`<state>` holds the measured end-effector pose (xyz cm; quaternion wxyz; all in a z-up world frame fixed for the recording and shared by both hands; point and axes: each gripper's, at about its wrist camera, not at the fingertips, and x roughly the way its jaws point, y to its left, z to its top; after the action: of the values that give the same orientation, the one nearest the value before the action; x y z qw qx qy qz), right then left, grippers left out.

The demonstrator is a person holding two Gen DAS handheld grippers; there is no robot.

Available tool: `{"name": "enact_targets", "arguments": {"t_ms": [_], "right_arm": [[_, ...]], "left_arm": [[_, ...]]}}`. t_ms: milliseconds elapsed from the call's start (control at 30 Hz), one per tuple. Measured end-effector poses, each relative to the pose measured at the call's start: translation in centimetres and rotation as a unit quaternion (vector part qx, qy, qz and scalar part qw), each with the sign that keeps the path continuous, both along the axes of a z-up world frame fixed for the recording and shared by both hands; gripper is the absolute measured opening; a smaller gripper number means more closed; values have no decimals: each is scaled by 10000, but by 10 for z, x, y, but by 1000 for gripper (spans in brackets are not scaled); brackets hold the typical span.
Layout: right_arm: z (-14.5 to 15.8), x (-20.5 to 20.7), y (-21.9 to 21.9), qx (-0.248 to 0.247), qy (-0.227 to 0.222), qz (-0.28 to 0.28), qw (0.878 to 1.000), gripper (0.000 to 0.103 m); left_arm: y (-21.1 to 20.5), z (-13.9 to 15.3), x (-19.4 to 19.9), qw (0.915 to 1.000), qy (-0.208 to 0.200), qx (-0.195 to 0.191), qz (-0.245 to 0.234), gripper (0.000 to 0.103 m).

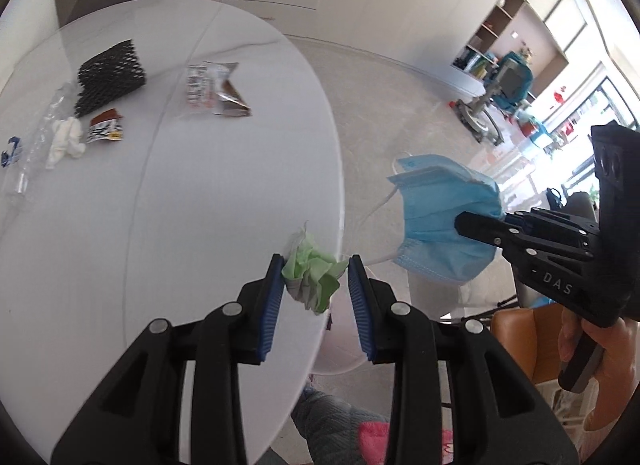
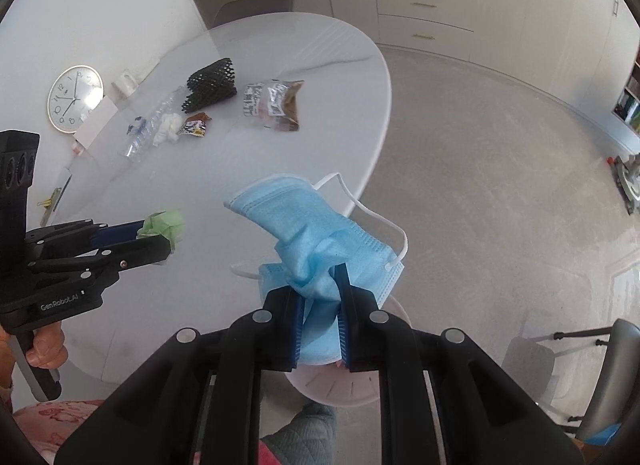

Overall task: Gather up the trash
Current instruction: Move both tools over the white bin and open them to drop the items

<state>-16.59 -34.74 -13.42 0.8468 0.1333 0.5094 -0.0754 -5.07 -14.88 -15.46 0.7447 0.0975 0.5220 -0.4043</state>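
Note:
My left gripper (image 1: 316,265) is shut on a crumpled green paper wad (image 1: 314,279), held above the near edge of the white oval table (image 1: 120,225). My right gripper (image 2: 318,285) is shut on a blue face mask (image 2: 304,221), whose white ear loops hang free past the table's edge. The left wrist view shows the right gripper (image 1: 460,221) with the mask (image 1: 436,201) to the right. In the right wrist view the left gripper (image 2: 168,241) holds the green wad (image 2: 164,223) at the left. A pale pink round bin (image 2: 340,393) sits on the floor below the mask.
On the table's far side lie a black mesh sleeve (image 1: 110,77), snack wrappers (image 1: 212,89), a small wrapper (image 1: 105,127), a white tissue (image 1: 66,141) and a clear plastic bottle (image 1: 36,137). A clock (image 2: 74,99) leans at the wall. A grey chair (image 2: 608,377) stands at the right.

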Motion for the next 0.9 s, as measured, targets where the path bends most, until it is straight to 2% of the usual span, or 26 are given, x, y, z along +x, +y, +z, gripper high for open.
{"name": "enact_targets", "arguments": {"t_ms": [167, 333, 467, 600, 833, 867, 900], "right_arm": [[-14, -39, -19, 67, 137, -177, 9997, 15], [-25, -57, -32, 121, 175, -160, 9996, 15], [-31, -65, -39, 177, 199, -131, 9996, 15], [-37, -68, -44, 227, 235, -59, 9994, 15], [-54, -55, -34, 328, 269, 298, 9987, 18], [-59, -53, -31, 347, 301, 377, 9982, 18], [-64, -50, -27, 382, 321, 449, 9977, 18]], "left_arm": [[-39, -18, -49, 9988, 109, 163, -445, 33], [-63, -47, -71, 9969, 345, 456, -534, 41], [-70, -59, -78, 9962, 485, 585, -429, 50], [-71, -56, -79, 9965, 453, 598, -368, 61], [-54, -31, -71, 9983, 104, 575, -10, 67], [-49, -26, -68, 9983, 21, 582, 80, 74], [-44, -21, -65, 9981, -83, 587, 191, 76]]}}
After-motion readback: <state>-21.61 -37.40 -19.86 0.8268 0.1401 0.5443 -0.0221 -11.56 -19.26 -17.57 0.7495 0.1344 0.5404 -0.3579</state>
